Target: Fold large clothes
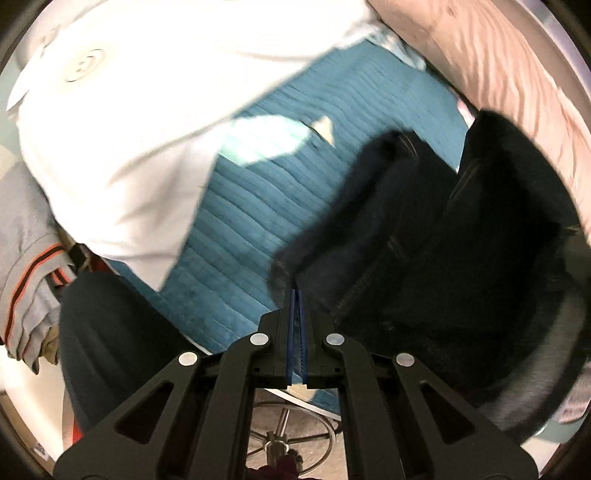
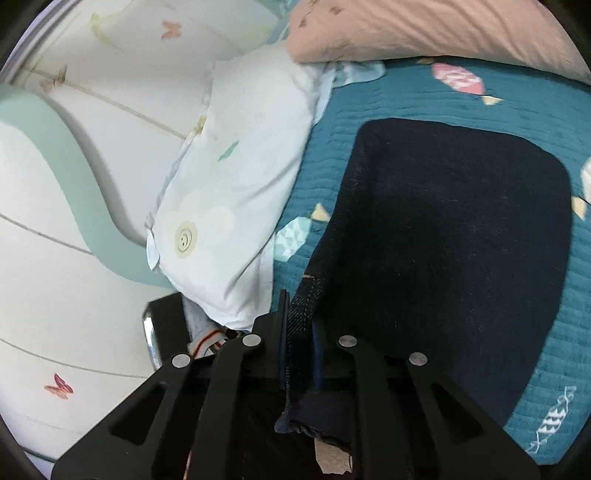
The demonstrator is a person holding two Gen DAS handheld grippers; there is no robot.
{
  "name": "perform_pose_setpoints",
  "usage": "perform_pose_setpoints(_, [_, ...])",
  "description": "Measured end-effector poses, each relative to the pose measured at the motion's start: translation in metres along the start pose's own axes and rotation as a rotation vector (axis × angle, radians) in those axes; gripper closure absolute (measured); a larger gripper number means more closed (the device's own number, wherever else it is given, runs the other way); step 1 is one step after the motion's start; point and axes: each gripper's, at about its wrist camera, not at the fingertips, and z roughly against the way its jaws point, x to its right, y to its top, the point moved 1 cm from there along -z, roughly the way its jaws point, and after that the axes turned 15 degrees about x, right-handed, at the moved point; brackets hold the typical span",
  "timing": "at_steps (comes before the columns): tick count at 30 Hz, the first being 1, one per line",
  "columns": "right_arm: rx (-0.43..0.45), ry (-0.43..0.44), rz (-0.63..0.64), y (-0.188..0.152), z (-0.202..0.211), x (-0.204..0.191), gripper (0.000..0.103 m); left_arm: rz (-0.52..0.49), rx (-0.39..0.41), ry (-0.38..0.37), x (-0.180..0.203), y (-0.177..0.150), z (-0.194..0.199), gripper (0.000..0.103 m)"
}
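Observation:
Dark navy jeans (image 2: 454, 236) lie on the teal quilted bedspread (image 2: 328, 155). My right gripper (image 2: 300, 314) is shut on a hem edge of the jeans, and the denim runs between its fingers and hangs below them. In the left wrist view the jeans (image 1: 443, 236) are bunched at the right, blurred by motion. My left gripper (image 1: 296, 295) is shut, its blue pads pressed together, with its tips at the jeans' near edge. I cannot tell whether cloth is pinched between them.
A white pillow (image 2: 236, 184) lies left of the jeans, also in the left wrist view (image 1: 147, 110). A pink pillow (image 2: 424, 29) sits at the head. Grey clothes with orange stripes (image 1: 29, 280) lie at left. A stool base (image 1: 291, 432) stands below.

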Motion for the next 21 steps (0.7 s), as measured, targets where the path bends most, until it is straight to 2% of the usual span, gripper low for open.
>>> perform_pose_setpoints(4, [-0.049,-0.020,0.043,-0.004,-0.036,-0.019,0.093,0.050,0.021,0.031,-0.026,0.009,0.005,0.100])
perform_pose_setpoints(7, [-0.109,-0.057,0.079,-0.014,-0.073,-0.027,0.093,0.083,0.009,0.057,-0.044,0.010,0.002,0.100])
perform_pose_setpoints(9, [-0.147,-0.123,0.115,-0.021,-0.099,-0.023,0.093,0.098,-0.008,0.073,-0.053,0.009,-0.003,0.100])
perform_pose_setpoints(12, [-0.211,-0.319,0.122,-0.037,-0.136,0.011,0.092,0.115,-0.041,0.091,-0.065,0.004,-0.009,0.100])
perform_pose_setpoints(13, [-0.219,-0.352,0.122,-0.041,-0.141,0.023,0.088,0.117,-0.048,0.089,-0.067,0.002,-0.012,0.100])
perform_pose_setpoints(16, [-0.215,-0.292,0.027,-0.043,-0.131,0.043,0.077,0.104,-0.059,0.092,-0.069,-0.001,-0.018,0.100])
perform_pose_setpoints(17, [-0.228,-0.276,0.016,-0.040,-0.125,0.042,0.069,0.103,-0.064,0.093,-0.068,-0.002,-0.021,0.100])
perform_pose_setpoints(18, [-0.231,-0.270,0.014,-0.037,-0.119,0.039,0.056,0.104,-0.068,0.093,-0.067,-0.002,-0.022,0.100])
perform_pose_setpoints(19, [-0.222,-0.274,0.022,-0.034,-0.112,0.035,0.051,0.104,-0.069,0.088,-0.066,-0.003,-0.023,0.100])
perform_pose_setpoints(20, [-0.191,-0.290,0.047,-0.026,-0.101,0.029,0.041,0.101,-0.066,0.083,-0.064,-0.002,-0.022,0.100])
perform_pose_setpoints(21, [-0.170,-0.297,0.063,-0.019,-0.095,0.023,0.038,0.096,-0.062,0.079,-0.062,-0.002,-0.021,0.100])
